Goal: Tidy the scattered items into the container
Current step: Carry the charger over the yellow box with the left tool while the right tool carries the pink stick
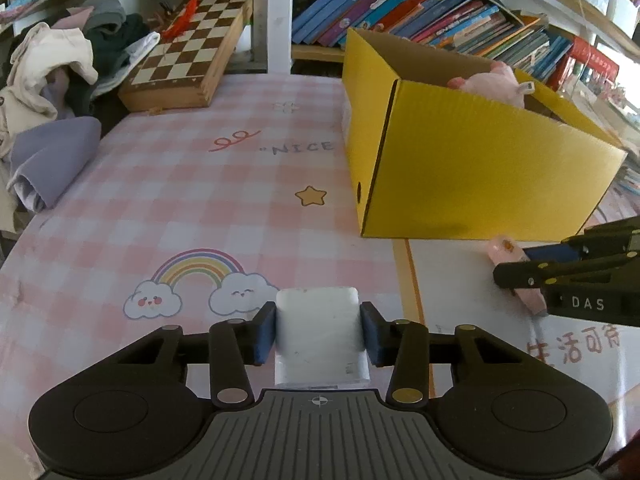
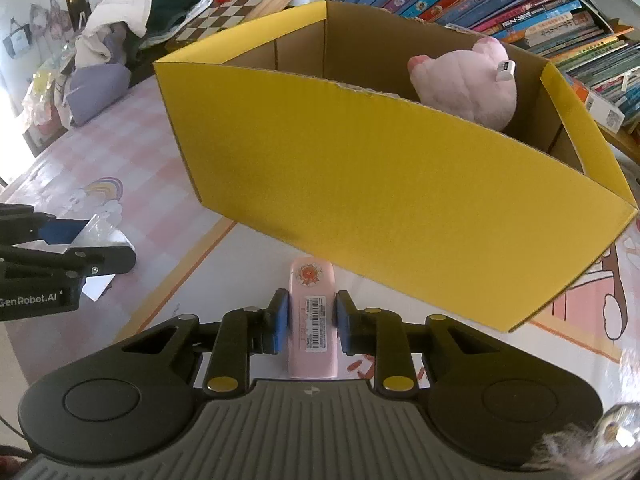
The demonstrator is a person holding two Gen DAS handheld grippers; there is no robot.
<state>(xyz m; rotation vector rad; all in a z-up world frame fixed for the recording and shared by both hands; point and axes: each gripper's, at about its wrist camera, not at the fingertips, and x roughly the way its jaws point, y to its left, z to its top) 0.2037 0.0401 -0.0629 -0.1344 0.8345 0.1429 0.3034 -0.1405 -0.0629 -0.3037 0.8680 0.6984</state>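
Note:
My left gripper [image 1: 319, 334] is shut on a white translucent block [image 1: 318, 320], held over the pink checked tablecloth. My right gripper [image 2: 310, 322] is shut on a pink rectangular packet [image 2: 313, 312] with a barcode label, just in front of the yellow cardboard box [image 2: 380, 200]. A pink plush toy [image 2: 468, 80] lies inside the box. In the left wrist view the box [image 1: 472, 168] stands ahead to the right, and the right gripper [image 1: 516, 266] with the pink packet [image 1: 506, 250] is at the right edge. In the right wrist view the left gripper [image 2: 104, 240] with the white block [image 2: 98, 232] is at the left.
A wooden chessboard case [image 1: 188, 56] lies at the back of the table. A pile of clothes [image 1: 60, 72] sits at the back left. Shelves of books [image 1: 460, 12] run behind the box. The tablecloth [image 1: 180, 200] has rainbow and star prints.

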